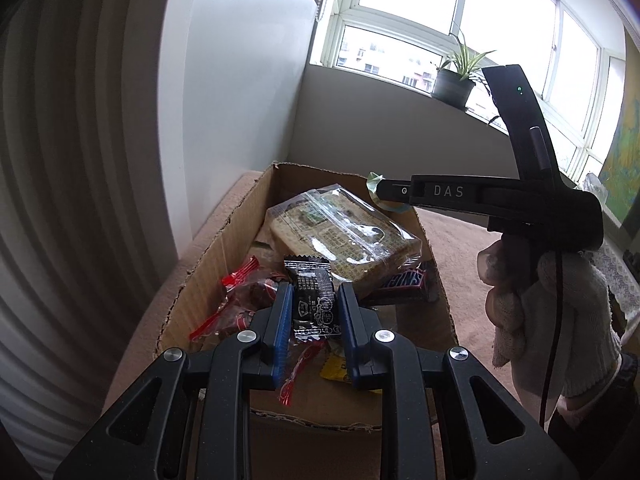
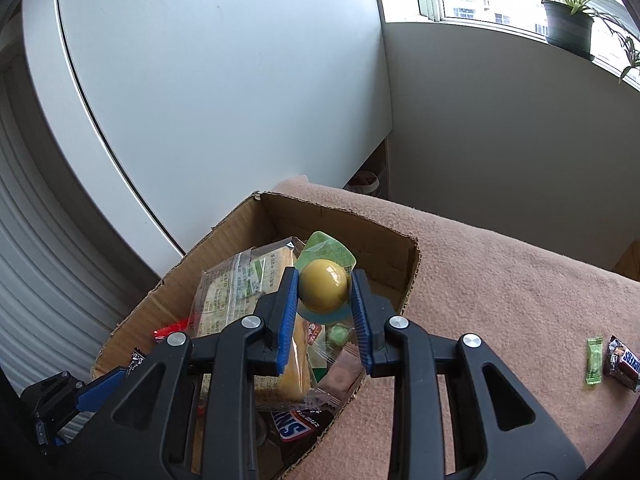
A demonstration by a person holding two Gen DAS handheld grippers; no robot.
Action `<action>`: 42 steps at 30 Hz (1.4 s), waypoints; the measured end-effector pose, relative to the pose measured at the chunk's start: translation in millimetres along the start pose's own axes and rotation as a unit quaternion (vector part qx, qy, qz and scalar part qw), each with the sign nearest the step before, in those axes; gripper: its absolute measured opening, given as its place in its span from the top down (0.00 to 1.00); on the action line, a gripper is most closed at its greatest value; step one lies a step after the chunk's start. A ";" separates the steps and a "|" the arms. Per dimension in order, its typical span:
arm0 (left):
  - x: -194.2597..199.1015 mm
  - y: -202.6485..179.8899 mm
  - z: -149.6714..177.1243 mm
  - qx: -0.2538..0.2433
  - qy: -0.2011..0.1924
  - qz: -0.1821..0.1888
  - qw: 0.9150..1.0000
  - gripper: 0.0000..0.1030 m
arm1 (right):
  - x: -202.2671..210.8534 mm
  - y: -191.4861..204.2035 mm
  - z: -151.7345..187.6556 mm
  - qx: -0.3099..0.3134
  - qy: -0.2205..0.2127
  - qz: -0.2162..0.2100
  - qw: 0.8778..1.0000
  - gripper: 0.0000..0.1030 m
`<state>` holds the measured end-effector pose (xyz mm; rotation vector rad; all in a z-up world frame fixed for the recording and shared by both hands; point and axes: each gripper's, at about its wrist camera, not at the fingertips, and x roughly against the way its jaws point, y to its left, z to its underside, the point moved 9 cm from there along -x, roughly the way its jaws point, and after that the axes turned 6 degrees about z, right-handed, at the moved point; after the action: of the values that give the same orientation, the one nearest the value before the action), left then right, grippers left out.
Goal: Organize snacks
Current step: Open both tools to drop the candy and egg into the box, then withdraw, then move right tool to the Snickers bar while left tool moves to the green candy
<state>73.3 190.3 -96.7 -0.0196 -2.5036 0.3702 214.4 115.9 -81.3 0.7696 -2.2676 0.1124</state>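
A cardboard box (image 1: 224, 240) on a tan blanket holds snacks: a clear bag of crackers (image 1: 344, 232), a Snickers bar (image 1: 404, 282), red-wrapped candies (image 1: 240, 300). My left gripper (image 1: 314, 304) is shut on a black snack packet (image 1: 314, 300), just above the box's near end. My right gripper (image 2: 324, 292) is shut on a yellow jelly cup (image 2: 323, 286) with a green lid, held above the box (image 2: 384, 240). The right gripper also shows in the left wrist view (image 1: 384, 192), over the box's far right edge.
A green candy (image 2: 594, 360) and a small Snickers (image 2: 624, 362) lie on the blanket (image 2: 500, 280) to the right. A white cabinet (image 2: 220, 100) stands behind the box. A potted plant (image 2: 568, 20) sits on the windowsill.
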 end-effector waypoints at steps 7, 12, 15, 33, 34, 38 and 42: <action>1.4 2.4 0.1 0.008 0.001 0.003 1.000 0.74 | 2.1 2.8 -4.2 0.000 -0.015 0.003 1.000 0.36; 3.9 2.0 -2.2 0.013 -0.007 0.002 1.000 0.47 | 14.9 -0.3 -10.7 0.001 -0.043 0.011 0.999 0.10; 5.1 -0.4 -3.4 0.013 -0.011 0.003 1.000 0.44 | 21.4 -6.7 -12.8 -0.002 -0.052 0.017 0.998 0.07; -5.6 -50.0 -9.6 -0.009 -0.010 0.019 1.000 0.44 | 70.1 -86.6 -1.5 -0.028 -0.068 0.060 0.995 0.07; -7.4 -55.6 -10.0 -0.013 -0.009 0.021 1.000 0.44 | 74.3 -94.6 -0.2 -0.031 -0.069 0.064 0.995 0.07; -15.4 -80.9 -9.8 -0.028 -0.005 0.030 0.999 0.44 | 87.7 -130.3 6.6 -0.046 -0.070 0.080 0.993 0.07; -22.3 -110.7 -9.2 -0.044 -0.005 0.043 0.998 0.44 | 100.8 -174.2 16.2 -0.063 -0.065 0.095 0.991 0.07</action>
<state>104.6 84.1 -72.5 -0.1622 -2.5331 0.2960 245.7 -81.1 -50.4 0.5075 -2.4424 0.0084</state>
